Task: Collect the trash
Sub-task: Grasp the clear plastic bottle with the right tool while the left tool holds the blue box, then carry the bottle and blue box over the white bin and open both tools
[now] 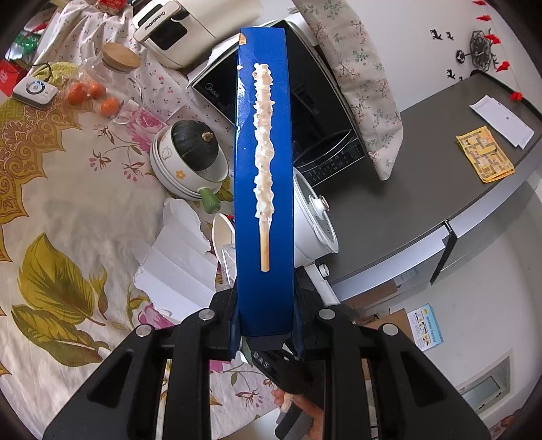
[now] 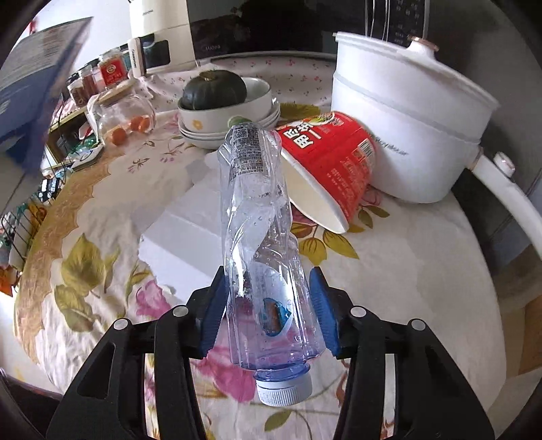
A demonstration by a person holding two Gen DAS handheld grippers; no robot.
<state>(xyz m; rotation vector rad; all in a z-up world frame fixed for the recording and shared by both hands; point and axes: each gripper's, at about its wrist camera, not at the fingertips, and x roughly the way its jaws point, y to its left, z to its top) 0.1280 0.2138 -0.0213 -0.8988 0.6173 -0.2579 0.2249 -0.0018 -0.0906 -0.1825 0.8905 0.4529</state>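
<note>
right wrist: crushed bottle (image 2: 261, 237) between pads

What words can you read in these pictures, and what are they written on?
"CHANGHONG": white air fryer.
"Midea": black microwave.
Red noodle cup: big characters, sideways, not readable.
Crushed bottle label: too small.
Blue snack box: only a picture showing.

- The blue box (image 1: 264, 176) hides the middle of the white pot (image 1: 313, 223) and most of the paper cup (image 1: 222, 237) behind it.
- Beside that box in the right wrist view, the same blue box (image 2: 37, 84) is blurred and cut by the picture's left edge.
- The crushed bottle (image 2: 261, 243) covers part of the red noodle cup (image 2: 335, 166).
- The jars (image 2: 98, 76) beyond the bottle carry labels too small to read.
</note>
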